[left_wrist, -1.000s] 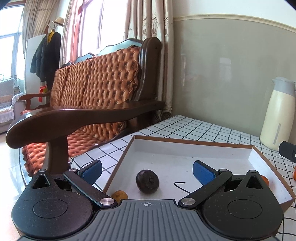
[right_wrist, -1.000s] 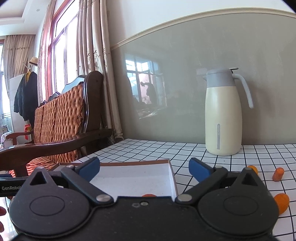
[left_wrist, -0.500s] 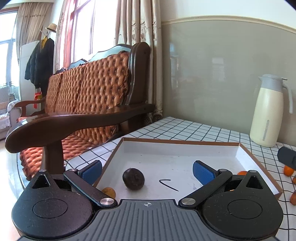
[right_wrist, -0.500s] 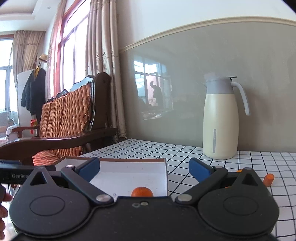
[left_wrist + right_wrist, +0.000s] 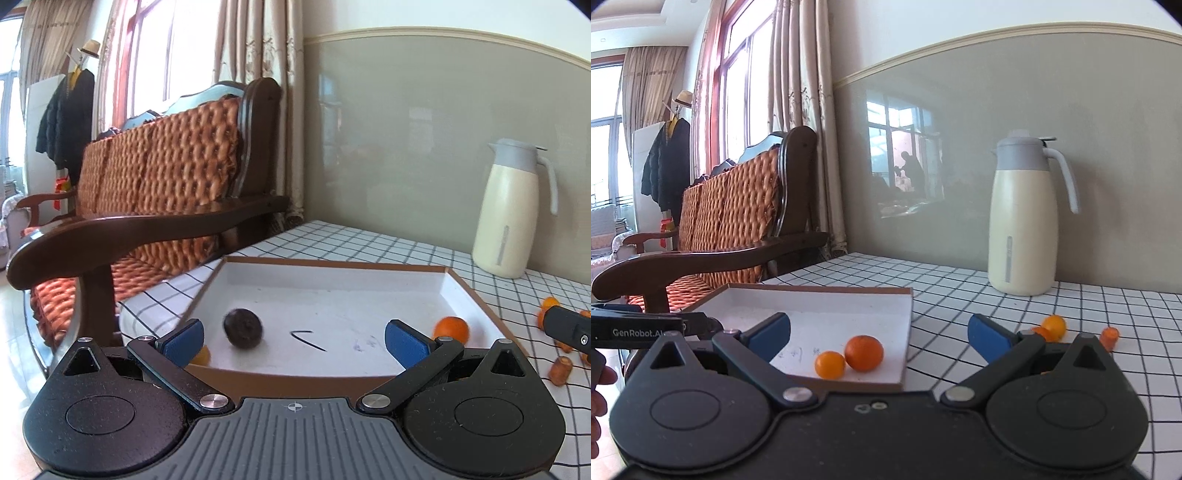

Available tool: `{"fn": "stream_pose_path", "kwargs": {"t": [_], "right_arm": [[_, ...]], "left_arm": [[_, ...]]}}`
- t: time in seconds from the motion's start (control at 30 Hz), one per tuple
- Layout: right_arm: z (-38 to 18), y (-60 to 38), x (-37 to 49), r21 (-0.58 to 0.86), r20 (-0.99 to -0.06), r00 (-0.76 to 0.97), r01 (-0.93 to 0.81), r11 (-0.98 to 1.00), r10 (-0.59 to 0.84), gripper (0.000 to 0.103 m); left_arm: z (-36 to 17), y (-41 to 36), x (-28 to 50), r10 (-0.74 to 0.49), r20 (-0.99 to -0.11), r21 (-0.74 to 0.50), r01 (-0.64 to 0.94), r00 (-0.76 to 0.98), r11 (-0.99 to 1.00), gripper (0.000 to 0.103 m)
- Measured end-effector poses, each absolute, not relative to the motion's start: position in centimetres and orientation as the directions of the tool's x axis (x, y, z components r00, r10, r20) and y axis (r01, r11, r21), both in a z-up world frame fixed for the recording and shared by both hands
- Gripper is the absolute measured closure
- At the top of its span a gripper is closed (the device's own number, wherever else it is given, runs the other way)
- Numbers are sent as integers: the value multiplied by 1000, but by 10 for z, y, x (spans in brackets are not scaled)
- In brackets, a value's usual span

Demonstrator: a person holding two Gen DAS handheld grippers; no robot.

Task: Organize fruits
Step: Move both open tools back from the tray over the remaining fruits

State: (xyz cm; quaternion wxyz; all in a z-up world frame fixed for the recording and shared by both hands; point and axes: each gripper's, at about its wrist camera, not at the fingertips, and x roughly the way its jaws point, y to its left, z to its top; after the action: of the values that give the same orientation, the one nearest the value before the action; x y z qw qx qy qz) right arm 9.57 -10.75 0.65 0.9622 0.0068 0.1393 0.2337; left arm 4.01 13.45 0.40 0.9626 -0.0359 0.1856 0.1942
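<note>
A shallow white tray with a brown rim lies on the checked table. In the left wrist view it holds a dark round fruit near its left side and an orange mandarin at its right. My left gripper hangs open and empty just before the tray's near edge. In the right wrist view the tray shows an orange mandarin and a smaller kumquat in its near corner. My right gripper is open and empty, above that corner.
A cream thermos jug stands at the back by the wall. Several small orange fruits and pieces lie loose on the table right of the tray. A wooden sofa borders the table's left side.
Both grippers have pulled back and swung right. The dark fruit has shifted left in the left wrist view and looks blurred. Two orange fruits have come into the right wrist view.
</note>
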Motion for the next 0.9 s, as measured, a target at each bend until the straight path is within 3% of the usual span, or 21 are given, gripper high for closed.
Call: {"fn": "stream_pose_path", "kwargs": {"t": [0.57,0.9], "right_arm": [[6,-181,82,106,-280,912,-282,953,301,6],[-1,-215,85,137,-324,927,-151,979,188,7]], "left_arm": [[-4,38,49,153,-353,79,-134,923,988,0],[-11,-1,57,46,-389,55,-26,920,998,0]]}}
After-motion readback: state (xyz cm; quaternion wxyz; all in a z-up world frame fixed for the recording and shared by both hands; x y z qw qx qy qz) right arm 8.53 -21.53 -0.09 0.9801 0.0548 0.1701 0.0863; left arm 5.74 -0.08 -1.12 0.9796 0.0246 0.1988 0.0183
